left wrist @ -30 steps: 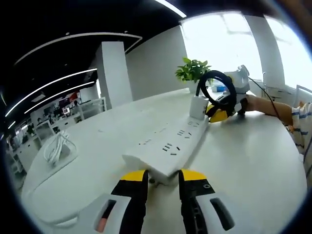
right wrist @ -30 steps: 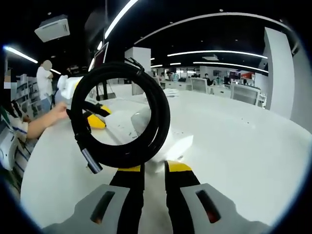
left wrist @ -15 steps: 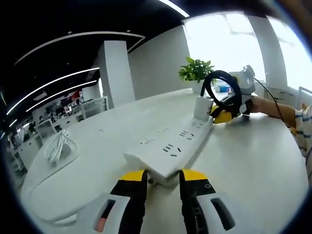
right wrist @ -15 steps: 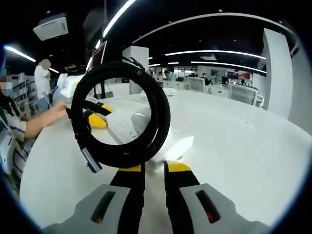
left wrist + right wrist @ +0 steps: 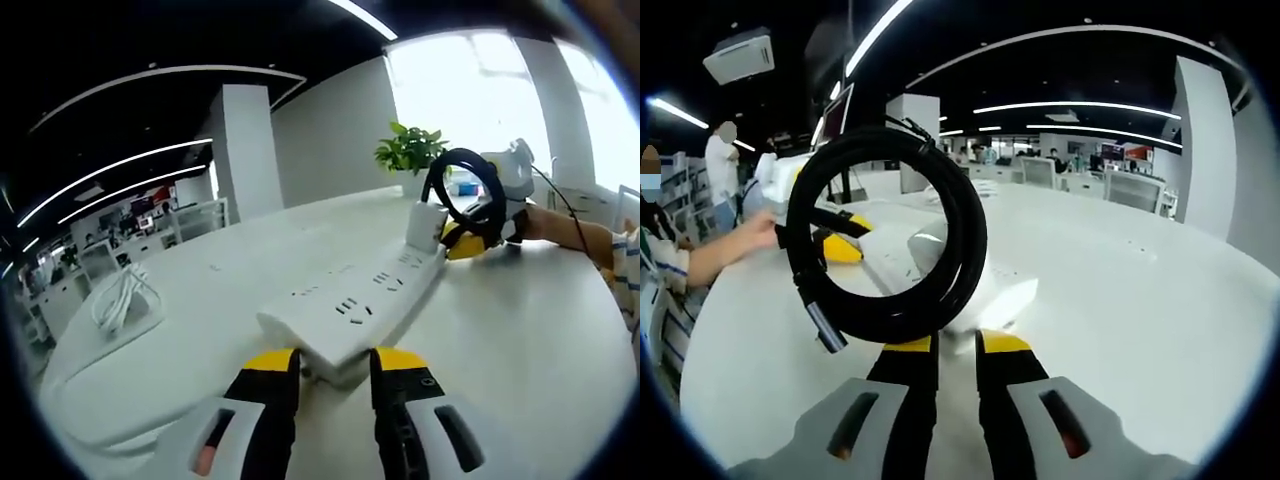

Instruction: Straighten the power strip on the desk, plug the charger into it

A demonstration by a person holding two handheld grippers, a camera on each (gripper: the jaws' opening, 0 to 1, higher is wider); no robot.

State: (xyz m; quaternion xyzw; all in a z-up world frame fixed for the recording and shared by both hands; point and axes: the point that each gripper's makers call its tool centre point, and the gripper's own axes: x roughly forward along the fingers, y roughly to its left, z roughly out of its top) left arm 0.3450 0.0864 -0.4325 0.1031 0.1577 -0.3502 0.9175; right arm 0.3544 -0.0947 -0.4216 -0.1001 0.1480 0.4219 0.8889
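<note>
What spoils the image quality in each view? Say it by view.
Left gripper view: the windows behind the plant are blown out to white, and fisheye bending curves the power strip and desk edge. Right gripper view: the coiled black cable sits close and large, the white charger behind it glares pale against the desk, and the far office is soft.
</note>
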